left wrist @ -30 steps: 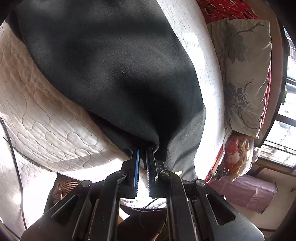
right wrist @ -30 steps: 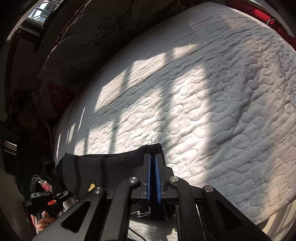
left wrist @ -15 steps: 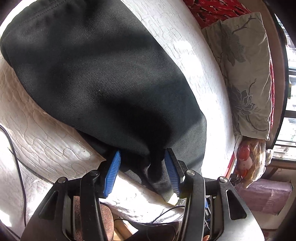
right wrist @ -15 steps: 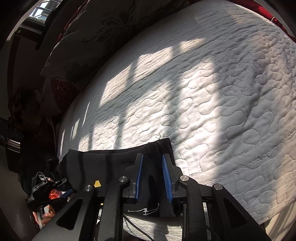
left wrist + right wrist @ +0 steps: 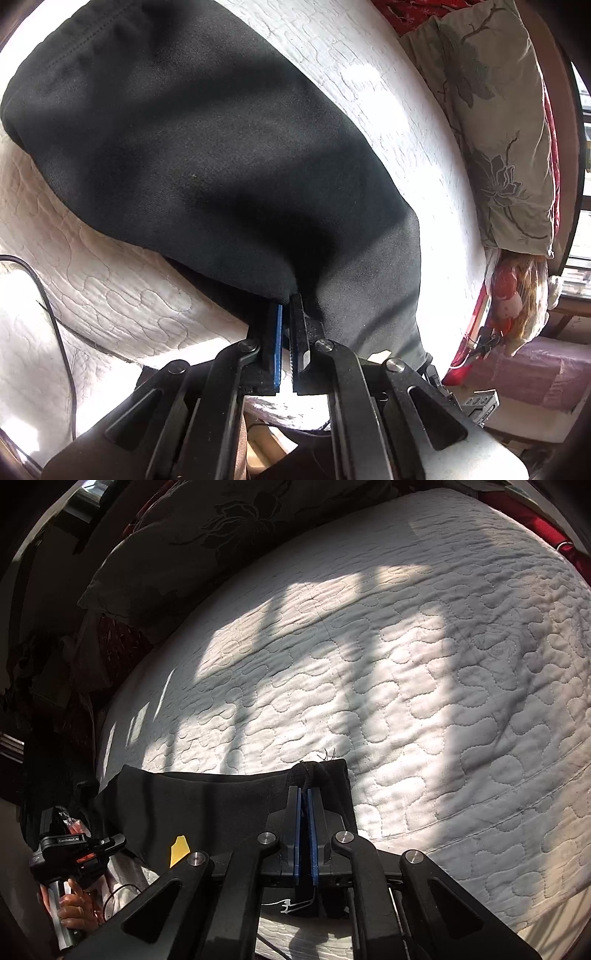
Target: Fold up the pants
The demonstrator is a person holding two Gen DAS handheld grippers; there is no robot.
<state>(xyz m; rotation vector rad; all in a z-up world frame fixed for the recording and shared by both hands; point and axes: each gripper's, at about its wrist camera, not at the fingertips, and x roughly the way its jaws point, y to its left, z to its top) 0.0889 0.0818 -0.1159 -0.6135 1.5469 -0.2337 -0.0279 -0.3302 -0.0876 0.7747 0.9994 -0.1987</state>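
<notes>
Two clamps hold. Left wrist view: your left tool [image 5: 287,314] is pinched tight on the black knit pants [image 5: 207,147] at the white quilted bed's [image 5: 110,295] near edge. Right wrist view: your right tool [image 5: 305,797] grips the hem corner; lift both evenly.

One label can be read: "GenRobot.AI", in small white letters on the black body of the left tongs [image 5: 110,843], seen at the lower left of the right wrist view; nothing else is legible
</notes>
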